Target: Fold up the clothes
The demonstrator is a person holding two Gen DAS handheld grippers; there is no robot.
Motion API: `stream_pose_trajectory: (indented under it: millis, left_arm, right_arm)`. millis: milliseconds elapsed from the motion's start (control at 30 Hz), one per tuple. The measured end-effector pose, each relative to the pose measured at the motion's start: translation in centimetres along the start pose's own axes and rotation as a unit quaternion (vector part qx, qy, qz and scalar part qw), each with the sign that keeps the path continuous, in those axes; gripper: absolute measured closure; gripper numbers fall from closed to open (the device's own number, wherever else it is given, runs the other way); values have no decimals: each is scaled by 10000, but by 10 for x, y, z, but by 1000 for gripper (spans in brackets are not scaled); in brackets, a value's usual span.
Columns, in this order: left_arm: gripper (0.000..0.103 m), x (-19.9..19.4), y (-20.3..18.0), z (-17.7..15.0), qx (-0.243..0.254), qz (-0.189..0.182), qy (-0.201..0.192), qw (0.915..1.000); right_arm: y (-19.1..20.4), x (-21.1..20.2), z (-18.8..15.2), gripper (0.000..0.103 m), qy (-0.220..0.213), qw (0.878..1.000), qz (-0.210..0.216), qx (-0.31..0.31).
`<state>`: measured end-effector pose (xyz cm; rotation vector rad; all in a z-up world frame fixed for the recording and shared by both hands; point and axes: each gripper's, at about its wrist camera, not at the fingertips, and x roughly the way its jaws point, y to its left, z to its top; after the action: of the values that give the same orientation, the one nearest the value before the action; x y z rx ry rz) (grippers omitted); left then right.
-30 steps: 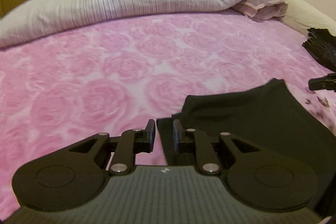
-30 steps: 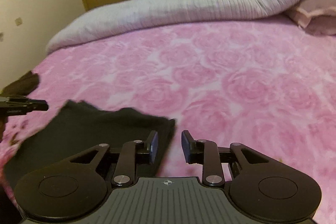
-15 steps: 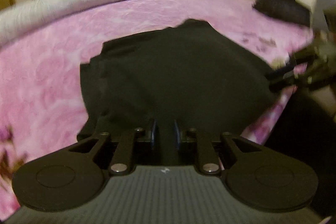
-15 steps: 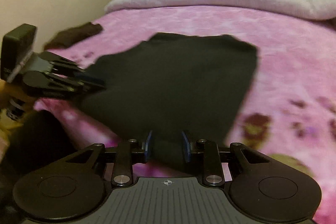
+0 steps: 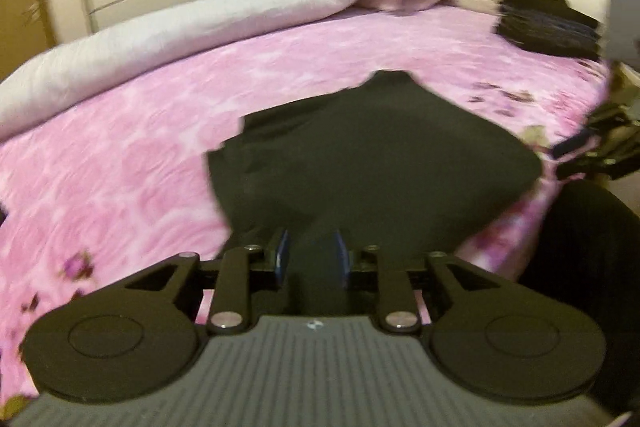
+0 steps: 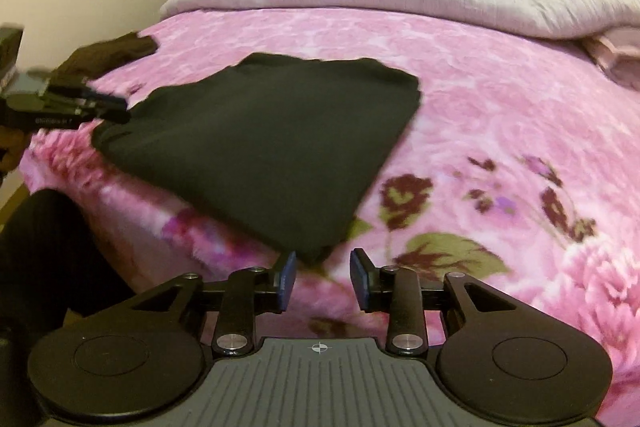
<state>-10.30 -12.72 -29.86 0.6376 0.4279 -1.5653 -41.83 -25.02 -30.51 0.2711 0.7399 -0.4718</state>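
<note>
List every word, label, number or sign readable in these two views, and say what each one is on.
No text reads clearly.
Pale lettering on the side of the left gripper, seen in the right wrist view: too blurred to read.
Small white emblem on the left gripper's body: a mark, no letters.
Crosshair mark on the right gripper's body: a sign, no letters.

Both wrist cameras look forward and downward, close over the near bed edge (image 5: 500, 243); each sees the same black garment (image 5: 380, 163) (image 6: 272, 147) mid-frame.
</note>
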Motion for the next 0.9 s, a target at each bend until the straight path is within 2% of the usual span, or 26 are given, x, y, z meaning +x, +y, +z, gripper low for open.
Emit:
stream_pose_trajectory:
  millis: [67,167,333,433,533,667,767,900]
  left_arm:
    - [82,6,-12,0,187,-150,59,9997]
    - [80,23,-17,-7,356,-5,354,9987]
    - [80,16,5,-17,60,100,373,9992]
    - [73,5,17,-25,-13,348,403,9986]
    - [73,-7,19,-27,-174,445,309,9984]
    - [75,-17,9,-25,-243,373,148,9989]
    - [74,-4,2,-29,-214,325,290,9988]
    - [74,2,5,-32,-332,291,402,9982]
  right_arm:
    - [3,7,1,68,-24,9999,45,-104]
    - [2,22,3,68,-16,9999,24,-158]
    - [-14,26,3,64,62,9997,-165,-139]
    - [-9,17,1,64,55,9993,-299,-199]
    - [-2,6,1,64,7,9990,-418,-187]
    - [14,-9,9,64,-344,9990,-211,-199]
    - [26,-2,22,64,-480,9986,144,-164]
    - [42,32,37,64,-240,9979,481,-355]
